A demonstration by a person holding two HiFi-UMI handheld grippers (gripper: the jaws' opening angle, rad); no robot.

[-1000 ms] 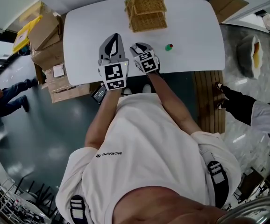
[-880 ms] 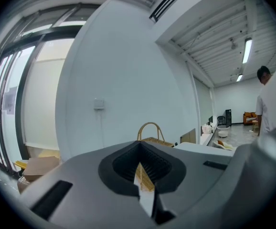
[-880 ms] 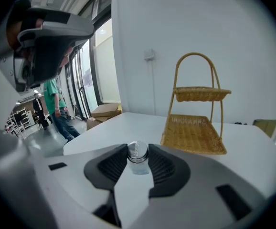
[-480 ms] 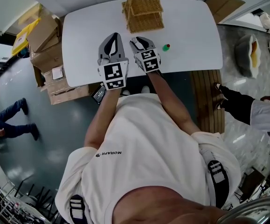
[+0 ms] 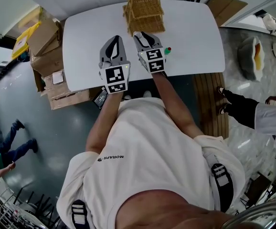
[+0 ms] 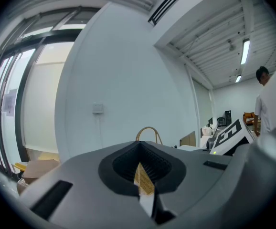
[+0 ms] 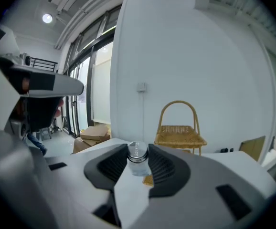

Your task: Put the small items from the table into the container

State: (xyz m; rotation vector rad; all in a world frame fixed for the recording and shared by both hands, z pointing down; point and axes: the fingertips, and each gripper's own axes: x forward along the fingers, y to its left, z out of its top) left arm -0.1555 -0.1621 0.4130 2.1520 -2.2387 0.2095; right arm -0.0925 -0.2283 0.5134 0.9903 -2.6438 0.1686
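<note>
Both arms reach forward side by side; left tongs (image 5: 114, 43) closed, empty; right tongs (image 5: 145, 37) clamp a small jar (image 7: 138, 160).

The basket (image 5: 144, 9) is sitting at the table's (image 5: 195, 32) far edge, near the middle. The left gripper (image 5: 115, 38) and the right gripper (image 5: 141, 34) are hanging side by side over the near half, the right one nearer the basket. A jar (image 7: 138, 154) is standing upright between the right gripper's jaws. A small item (image 5: 167, 50) is lying on the table just right of that gripper. Cardboard boxes (image 5: 45, 39) are lying on the floor left of the table.
</note>
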